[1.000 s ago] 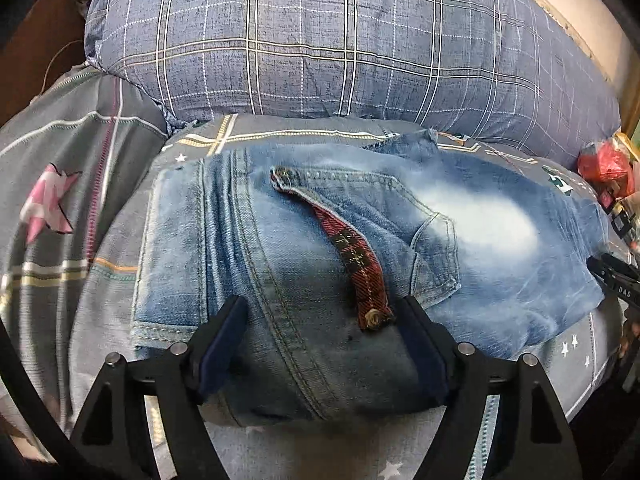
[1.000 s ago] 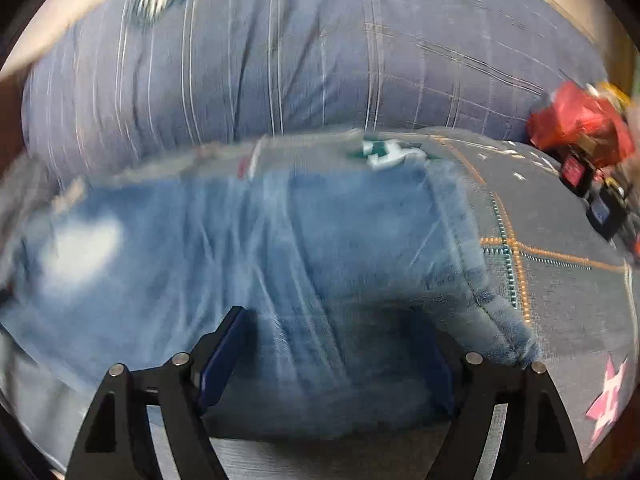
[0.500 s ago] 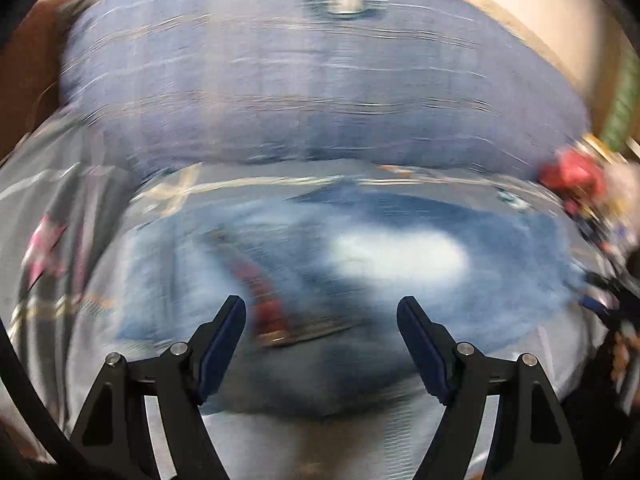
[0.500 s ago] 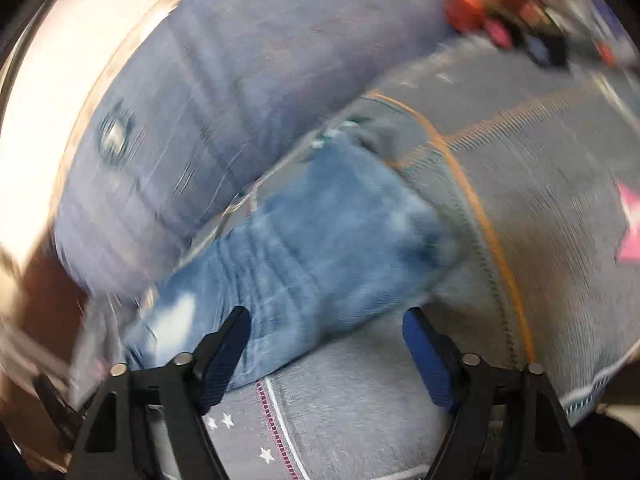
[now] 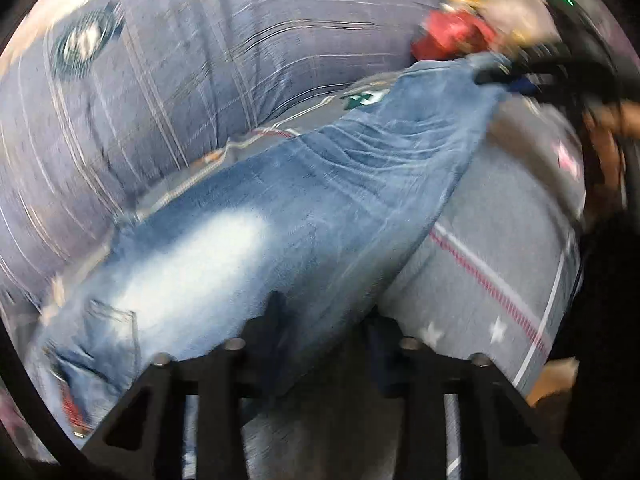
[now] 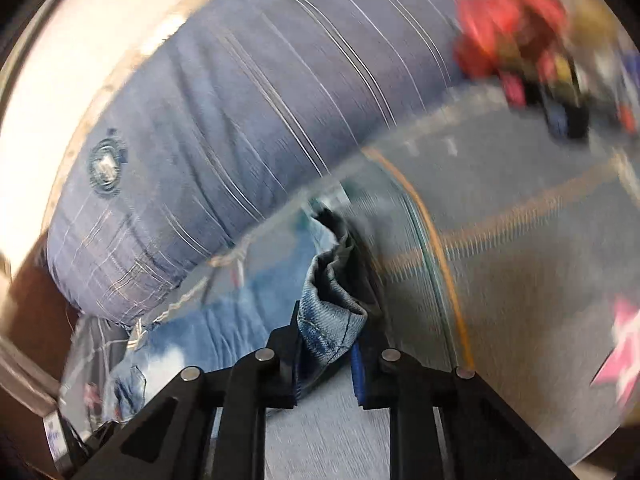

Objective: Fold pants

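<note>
Left gripper: your nearest tool in the left wrist view; its jaws have just been closing and now pinch a fold of denim at the lower edge of the jeans.
Right gripper: in the right wrist view its jaws have just been closing too, and now nip the bunched, stitched hem of a jeans leg; you also see it from the left wrist view at the far end of the denim, blurred.
Jeans: pale blue with a bleached patch, stretched on a slant between your two grippers, from the pocket end at lower left to the leg end at upper right, over the bed.
Bedspread: grey, with small white stars and a red-and-white stripe, under the jeans.
Pink star: printed on the bedspread, at the right edge of the right wrist view.
Pillow: blue check with a round badge, behind the jeans.
Red bundle: far right beyond the pillow, among small objects too blurred for you to name.
</note>
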`<state>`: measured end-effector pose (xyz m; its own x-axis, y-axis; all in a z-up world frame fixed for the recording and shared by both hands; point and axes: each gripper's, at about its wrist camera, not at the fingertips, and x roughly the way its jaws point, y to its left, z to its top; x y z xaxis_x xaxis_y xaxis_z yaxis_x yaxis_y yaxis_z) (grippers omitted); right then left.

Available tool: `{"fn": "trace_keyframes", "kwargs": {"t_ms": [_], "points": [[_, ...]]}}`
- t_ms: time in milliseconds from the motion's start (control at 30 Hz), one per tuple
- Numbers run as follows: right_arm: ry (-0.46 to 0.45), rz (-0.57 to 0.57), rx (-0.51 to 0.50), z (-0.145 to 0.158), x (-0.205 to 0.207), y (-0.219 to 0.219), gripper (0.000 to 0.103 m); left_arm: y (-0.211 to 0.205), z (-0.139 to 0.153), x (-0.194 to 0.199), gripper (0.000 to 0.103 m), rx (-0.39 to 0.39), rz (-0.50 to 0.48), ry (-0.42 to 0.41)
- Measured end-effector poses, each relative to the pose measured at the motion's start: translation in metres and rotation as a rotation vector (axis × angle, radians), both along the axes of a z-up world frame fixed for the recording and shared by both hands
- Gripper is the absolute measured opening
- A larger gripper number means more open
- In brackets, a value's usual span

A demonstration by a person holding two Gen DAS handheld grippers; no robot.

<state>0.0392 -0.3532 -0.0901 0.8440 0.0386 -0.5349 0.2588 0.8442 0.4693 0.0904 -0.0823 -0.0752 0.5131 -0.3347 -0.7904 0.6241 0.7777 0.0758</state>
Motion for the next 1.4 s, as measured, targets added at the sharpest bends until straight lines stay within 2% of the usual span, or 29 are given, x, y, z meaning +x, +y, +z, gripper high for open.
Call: {"fn": "trace_keyframes", "kwargs": {"t_ms": [67,100,200,233,267,300,333,367,467,500,600,700,833,900,1033,1100,1167,1267,1400], "points": [[0.007,-0.01,-0.053,-0.002,-0.004,0.003,0.019,-0.001,-0.005,0.004,0.037,-0.018,0.008,0.033],[0.041,-0.022,-0.055,-0.015,-0.002,0.001,0.019,-0.002,-0.01,0.005,0.037,-0.008,0.006,0.05],[0.171,-0.011,0.02,-0.057,0.005,-0.011,0.023,-0.003,-0.021,0.001,0.039,0.017,-0.004,0.074],[0.114,-0.018,0.058,-0.061,-0.003,-0.016,0.028,-0.002,-0.018,0.0,0.041,0.009,-0.006,0.082],[0.116,-0.029,0.062,-0.059,-0.005,-0.018,0.038,0.0,-0.015,0.0,0.046,-0.005,-0.005,0.098],[0.113,-0.042,0.055,-0.056,-0.007,-0.018,0.057,0.001,-0.009,0.0,0.047,-0.032,-0.005,0.118],[0.111,-0.057,0.04,-0.053,-0.01,-0.019,0.065,0.003,-0.001,0.001,0.047,-0.06,-0.007,0.127],[0.101,-0.072,0.022,-0.05,-0.015,-0.021,0.067,0.003,0.008,0.0,0.048,-0.093,-0.012,0.125],[0.067,-0.085,0.042,-0.048,-0.027,-0.026,0.067,0.0,0.032,0.0,0.059,-0.178,-0.033,0.112],[0.055,-0.084,0.068,-0.05,-0.029,-0.028,0.067,-0.005,0.039,0.003,0.059,-0.197,-0.042,0.115],[0.044,-0.06,0.132,-0.058,-0.028,-0.027,0.066,-0.029,0.044,0.021,0.059,-0.19,-0.048,0.129],[0.032,-0.042,0.121,-0.059,-0.024,-0.023,0.064,-0.057,0.039,0.046,0.059,-0.184,-0.024,0.157],[0.022,-0.033,0.113,-0.059,-0.02,-0.018,0.06,-0.085,0.024,0.084,0.059,-0.213,0.028,0.224],[0.015,-0.02,0.127,-0.06,-0.02,-0.018,0.055,-0.096,0.016,0.096,0.059,-0.212,0.043,0.244],[0.027,-0.005,0.127,-0.063,-0.015,-0.017,0.049,-0.113,-0.016,0.114,0.059,-0.144,0.091,0.317],[0.019,0.004,0.135,-0.063,-0.014,-0.017,0.038,-0.114,-0.015,0.112,0.061,-0.157,0.091,0.29],[0.005,0.013,0.136,-0.062,-0.015,-0.016,0.037,-0.117,-0.012,0.114,0.062,-0.153,0.094,0.32],[-0.037,0.018,0.086,-0.051,-0.017,-0.01,0.033,-0.116,-0.004,0.121,0.062,-0.233,0.097,0.397],[-0.061,0.03,0.061,-0.044,-0.016,-0.004,0.032,-0.13,0.013,0.132,0.062,-0.354,0.103,0.508]]}}
